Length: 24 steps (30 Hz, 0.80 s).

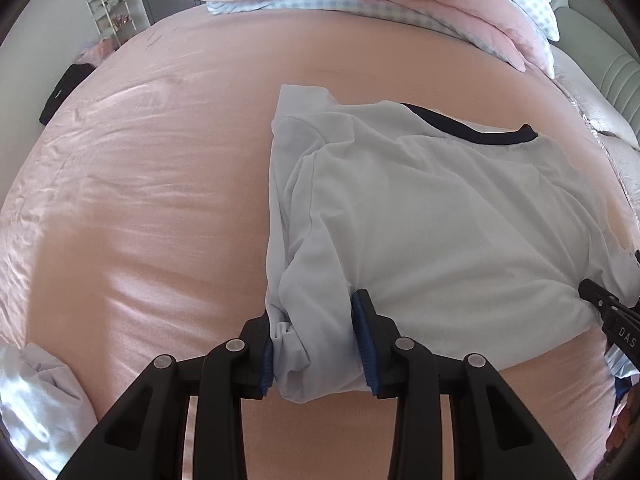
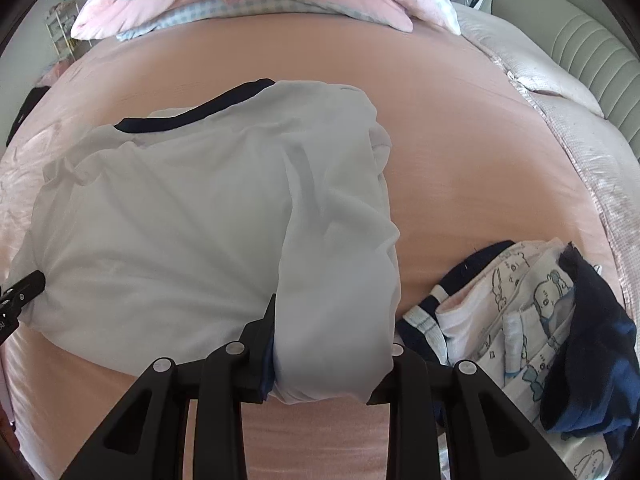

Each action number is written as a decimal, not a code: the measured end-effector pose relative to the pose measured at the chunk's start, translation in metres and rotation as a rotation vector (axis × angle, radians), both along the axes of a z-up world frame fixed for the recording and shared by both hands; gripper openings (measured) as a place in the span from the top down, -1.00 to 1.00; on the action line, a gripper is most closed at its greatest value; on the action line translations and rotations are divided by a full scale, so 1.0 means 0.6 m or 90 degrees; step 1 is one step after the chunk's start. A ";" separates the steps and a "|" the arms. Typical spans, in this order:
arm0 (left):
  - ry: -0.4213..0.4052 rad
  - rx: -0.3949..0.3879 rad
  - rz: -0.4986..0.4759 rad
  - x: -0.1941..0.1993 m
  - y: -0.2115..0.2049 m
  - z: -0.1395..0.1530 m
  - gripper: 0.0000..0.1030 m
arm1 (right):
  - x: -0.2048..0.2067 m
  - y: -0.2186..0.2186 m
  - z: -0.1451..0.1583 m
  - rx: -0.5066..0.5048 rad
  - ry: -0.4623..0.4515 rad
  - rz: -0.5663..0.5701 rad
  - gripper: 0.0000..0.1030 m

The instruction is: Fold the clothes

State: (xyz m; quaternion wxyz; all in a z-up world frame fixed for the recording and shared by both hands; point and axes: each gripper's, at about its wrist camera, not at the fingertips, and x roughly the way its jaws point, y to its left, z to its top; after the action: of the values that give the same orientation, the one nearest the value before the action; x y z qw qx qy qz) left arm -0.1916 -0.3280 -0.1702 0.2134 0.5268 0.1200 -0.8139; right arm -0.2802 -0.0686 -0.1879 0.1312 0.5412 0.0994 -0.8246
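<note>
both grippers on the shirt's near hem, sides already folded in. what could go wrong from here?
1. Each gripper (left, right) pinches a thick bunch of the shirt; layers could slip out unevenly when lifted.
2. The folded-in sides lie loose, so swinging the hem toward the collar may flop them open.
3. The clothes pile sits close to the right gripper; a wide motion might snag or drag it.

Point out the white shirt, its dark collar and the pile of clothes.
white shirt (image 1: 440, 216): left wrist view, middle of its body.
dark collar (image 1: 472, 130): left wrist view, the band's middle.
pile of clothes (image 2: 532, 320): right wrist view, printed fabric.
</note>
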 end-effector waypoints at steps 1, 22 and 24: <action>-0.002 -0.003 -0.002 0.003 0.001 0.002 0.37 | 0.007 0.009 0.000 -0.007 -0.001 -0.003 0.48; 0.006 0.007 0.002 0.087 0.014 0.022 0.41 | 0.065 0.090 0.025 -0.126 -0.032 -0.023 0.48; 0.003 0.007 0.002 0.088 0.009 0.018 0.41 | 0.076 0.091 0.026 -0.137 -0.039 -0.017 0.48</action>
State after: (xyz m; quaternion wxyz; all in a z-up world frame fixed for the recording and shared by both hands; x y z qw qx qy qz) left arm -0.1386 -0.3227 -0.1593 0.2116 0.5261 0.1259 -0.8140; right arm -0.2347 -0.0141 -0.1723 0.1810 0.5500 -0.0011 -0.8153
